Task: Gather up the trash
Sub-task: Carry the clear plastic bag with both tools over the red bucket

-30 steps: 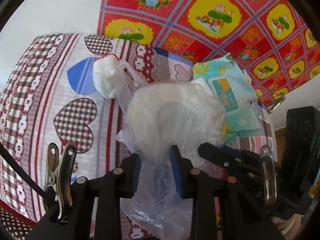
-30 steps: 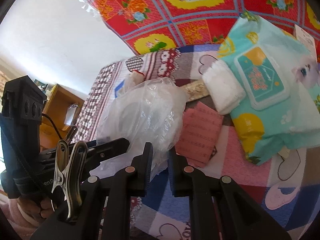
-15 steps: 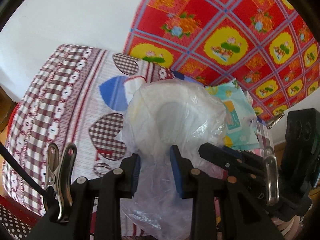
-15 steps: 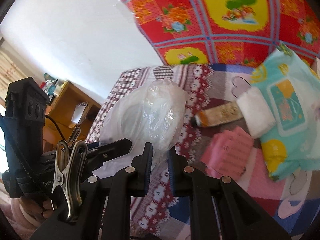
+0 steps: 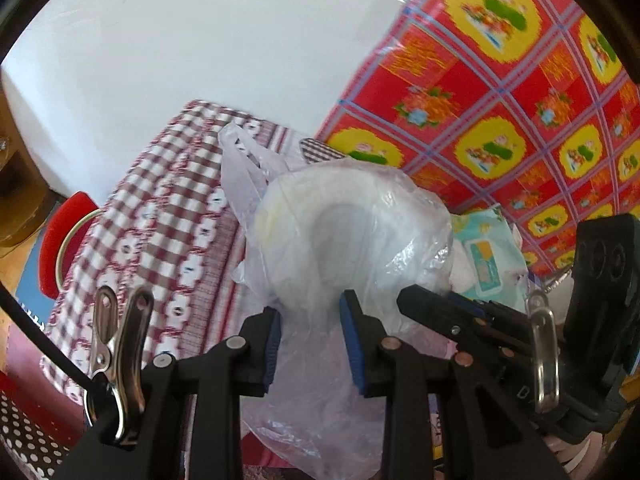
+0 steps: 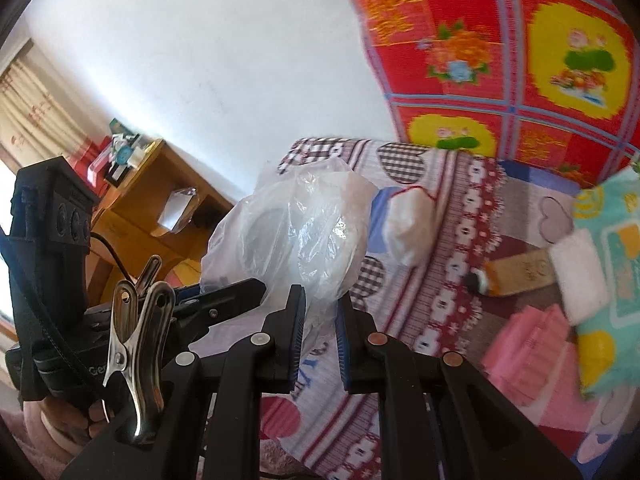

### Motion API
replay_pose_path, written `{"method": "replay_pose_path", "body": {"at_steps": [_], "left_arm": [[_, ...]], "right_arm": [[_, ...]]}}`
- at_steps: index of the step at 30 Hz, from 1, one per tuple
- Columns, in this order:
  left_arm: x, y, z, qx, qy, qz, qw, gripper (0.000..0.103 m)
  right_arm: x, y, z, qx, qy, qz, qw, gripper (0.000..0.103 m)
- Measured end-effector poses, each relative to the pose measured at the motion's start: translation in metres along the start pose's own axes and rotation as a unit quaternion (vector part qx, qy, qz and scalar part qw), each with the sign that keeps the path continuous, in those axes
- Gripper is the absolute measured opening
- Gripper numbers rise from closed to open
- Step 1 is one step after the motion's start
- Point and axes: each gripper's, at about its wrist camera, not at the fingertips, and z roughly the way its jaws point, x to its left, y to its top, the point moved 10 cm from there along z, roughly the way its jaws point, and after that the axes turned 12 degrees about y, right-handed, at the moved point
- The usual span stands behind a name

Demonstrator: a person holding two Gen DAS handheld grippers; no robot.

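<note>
**Bag of trash being carried between two claws**

Trash is partly gathered, judging by the load. The clear plastic bag (image 5: 340, 240) is hanging between both tools, bulging with something pale and rounded, possibly a white bowl or a wad of tissue; what exactly is inside I cannot tell through the film. The left claw (image 5: 310, 340) is pinching a gathered fold of the bag at a narrow gap, with the blue pads pressing on the film. The right claw (image 6: 320, 332) is nipping the bag's other edge, its jaws as near together as they go on the thin plastic.

The bag is hanging above the bed (image 6: 452, 280), over the patterned sheet and near its edge, not resting on it.

What is lying loose on the bed suggests the job is not finished. A white wad (image 6: 408, 228) with a red trim is sitting just beyond the bag in the right wrist view. Further right, a small brownish bottle (image 6: 516, 272) is lying on its side, with a pink packet (image 6: 532, 344) below it and a folded white cloth (image 6: 580, 276) beside a teal wet-wipes pack (image 6: 612, 264). Whether the wipes count as trash is unclear. A red chair (image 5: 64, 236) is standing off the bed's side.
</note>
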Motion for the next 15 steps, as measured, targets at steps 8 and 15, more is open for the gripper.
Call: {"method": "replay_pose_path", "body": {"at_steps": [8, 15], "left_arm": [[0.048, 0.005, -0.003, -0.005, 0.014, -0.033, 0.9993, 0.030], [0.083, 0.010, -0.006, -0.011, 0.023, -0.058, 0.9980, 0.030]], "right_arm": [[0.029, 0.010, 0.036, 0.026, 0.010, -0.024, 0.999, 0.016], [0.052, 0.019, 0.065, 0.043, 0.016, -0.047, 0.998, 0.016]]}}
